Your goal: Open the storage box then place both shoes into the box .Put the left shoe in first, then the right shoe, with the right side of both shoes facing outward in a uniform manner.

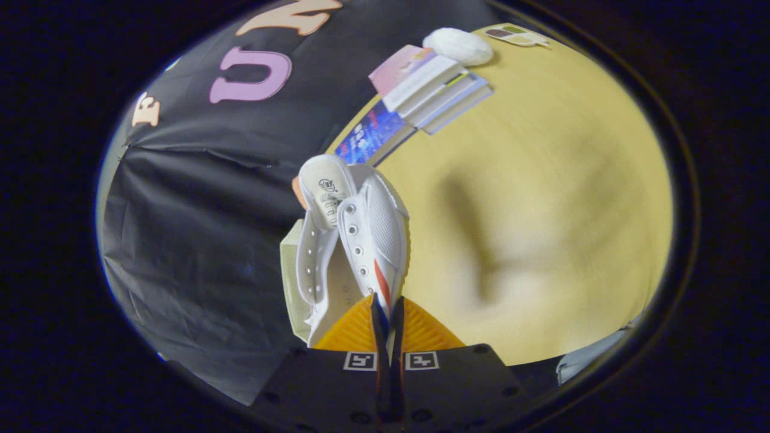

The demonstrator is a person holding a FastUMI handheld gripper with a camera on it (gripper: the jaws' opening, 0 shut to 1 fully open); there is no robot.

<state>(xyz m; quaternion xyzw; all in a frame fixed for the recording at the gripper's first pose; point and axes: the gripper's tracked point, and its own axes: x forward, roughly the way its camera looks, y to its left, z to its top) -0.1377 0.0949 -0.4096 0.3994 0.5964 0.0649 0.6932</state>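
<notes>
Nearest the lens, the gripper (388, 316) has its two fingers drawn close together, pinching a thin edge of the white shoe (355, 234) at its side wall, where a red and blue stripe runs down to the fingertips. Both fingers press on that edge; the shoe hangs from them, lifted clear of the table (541, 198), its length reaching away from the fingers with the opening and printed insole at the far end. Eyelet rows without laces face the camera.

Taking the shoe as landmark and reading from left to right: to its left hangs the dark cloth wall of the booth. Partly hidden behind the shoe's left flank is a pale, boxy object (293, 282); whether it is the storage box, and whether it is open or holds anything, cannot be told. To the right of the shoe lies the yellow table top, motion-blurred, bearing a soft shadow. Beyond the shoe's far end, a stack of books (430, 93) rests on the table near the wall. Just past the books lies a white, fluffy rounded object (458, 46), touching or nearly touching the stack. Farther right of that sits a small flat card with coloured patches (516, 35).
</notes>
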